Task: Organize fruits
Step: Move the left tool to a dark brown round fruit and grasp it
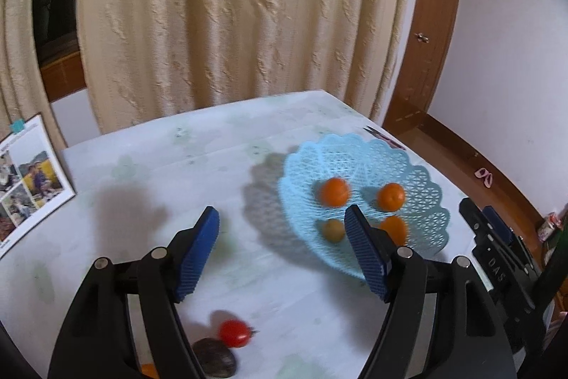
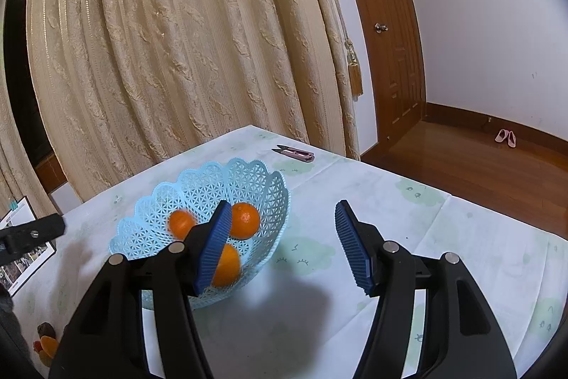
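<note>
A light blue lattice basket (image 1: 419, 173) stands on the table and holds three oranges (image 1: 334, 190) and a small brownish-green fruit (image 1: 333, 229). My left gripper (image 1: 280, 214) hovers open just left of the basket, with nothing between its blue pads. Below it on the cloth lie a red tomato (image 1: 234, 333) and a dark round fruit (image 1: 214, 356). My right gripper (image 2: 284, 206) is open and empty at the basket's (image 2: 198, 187) right side. Its left finger hides part of an orange (image 2: 227, 265).
Small snips (image 2: 294, 152) lie near the table's far edge. A photo sheet (image 1: 28, 180) rests at the left. A cream curtain (image 1: 230, 23) hangs behind the table and a wooden door (image 2: 387, 41) stands at the right. More fruits (image 2: 46, 340) sit at the near left.
</note>
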A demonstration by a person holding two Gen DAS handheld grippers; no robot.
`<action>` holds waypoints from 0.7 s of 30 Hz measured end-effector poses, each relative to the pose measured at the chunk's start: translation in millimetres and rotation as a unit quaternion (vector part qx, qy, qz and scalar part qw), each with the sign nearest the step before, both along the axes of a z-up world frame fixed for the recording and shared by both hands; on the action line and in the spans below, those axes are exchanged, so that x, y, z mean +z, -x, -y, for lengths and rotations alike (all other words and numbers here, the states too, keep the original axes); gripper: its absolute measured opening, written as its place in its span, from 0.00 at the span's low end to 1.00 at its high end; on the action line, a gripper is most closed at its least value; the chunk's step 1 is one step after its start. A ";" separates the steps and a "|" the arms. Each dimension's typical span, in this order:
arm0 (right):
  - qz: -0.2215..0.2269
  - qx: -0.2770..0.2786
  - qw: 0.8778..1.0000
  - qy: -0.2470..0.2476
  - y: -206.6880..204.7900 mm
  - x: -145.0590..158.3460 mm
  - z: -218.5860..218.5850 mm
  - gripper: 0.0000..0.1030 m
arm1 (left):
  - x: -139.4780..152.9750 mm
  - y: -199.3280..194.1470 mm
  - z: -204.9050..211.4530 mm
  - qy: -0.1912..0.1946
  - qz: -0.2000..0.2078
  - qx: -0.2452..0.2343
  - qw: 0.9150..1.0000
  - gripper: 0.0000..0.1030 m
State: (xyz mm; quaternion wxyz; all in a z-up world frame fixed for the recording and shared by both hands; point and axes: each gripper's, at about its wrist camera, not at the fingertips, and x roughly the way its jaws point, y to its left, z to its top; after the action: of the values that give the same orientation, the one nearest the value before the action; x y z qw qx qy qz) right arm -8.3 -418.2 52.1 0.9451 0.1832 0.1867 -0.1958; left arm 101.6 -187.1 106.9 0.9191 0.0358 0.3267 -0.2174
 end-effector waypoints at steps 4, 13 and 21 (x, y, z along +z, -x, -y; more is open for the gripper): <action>0.001 0.002 1.000 0.003 1.0 0.2 -0.5 0.60 | 5.6 4.6 -25.8 -0.002 0.005 0.018 1.000 0.72; -0.005 0.003 1.000 0.012 0.4 -1.1 -2.8 0.60 | 10.2 19.1 -88.4 -0.009 0.012 0.064 0.998 0.72; -0.013 0.006 1.000 0.028 -3.9 -3.5 -9.4 0.60 | -2.5 34.7 -141.6 -0.015 0.002 0.110 0.994 0.72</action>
State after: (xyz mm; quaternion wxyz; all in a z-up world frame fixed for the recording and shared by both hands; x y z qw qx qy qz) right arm -4.3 -408.8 48.6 0.9484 0.1533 0.1949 -0.1976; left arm 66.9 -45.4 104.5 0.9372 0.0135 0.3305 -0.1105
